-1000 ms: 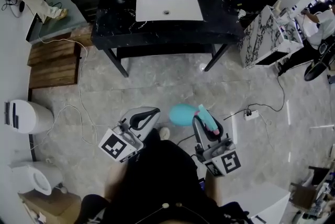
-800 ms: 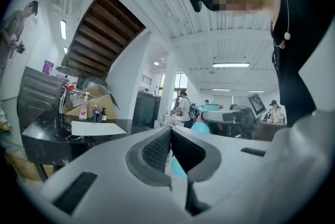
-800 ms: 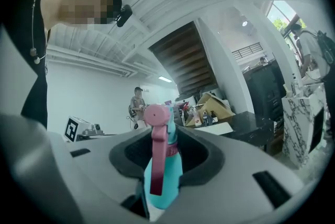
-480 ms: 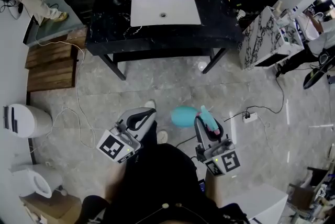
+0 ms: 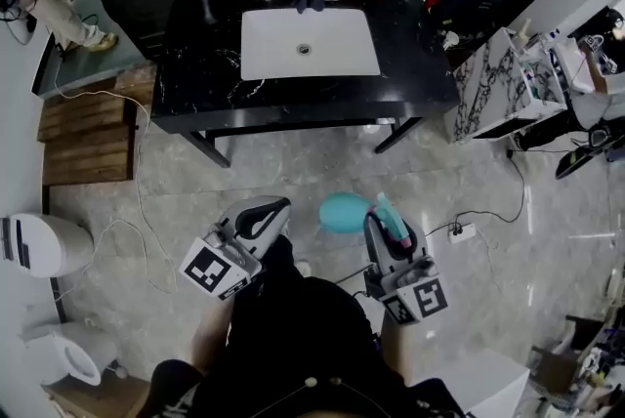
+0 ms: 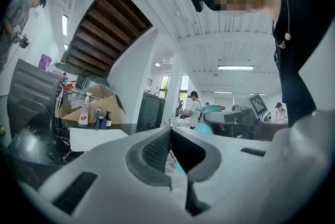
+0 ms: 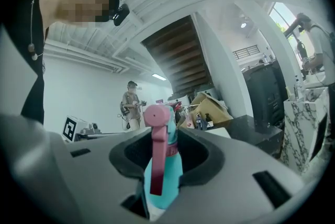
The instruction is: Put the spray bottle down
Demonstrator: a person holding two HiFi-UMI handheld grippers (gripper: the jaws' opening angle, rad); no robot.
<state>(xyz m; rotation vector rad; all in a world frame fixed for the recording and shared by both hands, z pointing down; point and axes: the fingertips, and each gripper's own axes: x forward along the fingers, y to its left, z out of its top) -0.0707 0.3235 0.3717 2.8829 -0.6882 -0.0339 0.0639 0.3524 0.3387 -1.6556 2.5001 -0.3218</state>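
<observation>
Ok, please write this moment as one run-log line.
left gripper: shut, empty | right gripper: shut on spray bottle | spray bottle: held in the air, not yet put down | ahead: black sink counter

Black top (image 5: pixel 293 338); L tongs (image 5: pixel 277 205), R tongs (image 5: pixel 379 221) grey-white, b/w marker cubes (image 5: pixel 211 271).

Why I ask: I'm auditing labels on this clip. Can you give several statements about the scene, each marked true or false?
1. The right tool grips a teal plastic spray bottle with a pink trigger. True.
2. The left tool is open. False: its jaws are shut on nothing.
3. The spray bottle stands on the black marble-look counter. False: it is held above the grey floor, short of the counter.
4. A white rectangular sink is set in that counter. True.
</observation>
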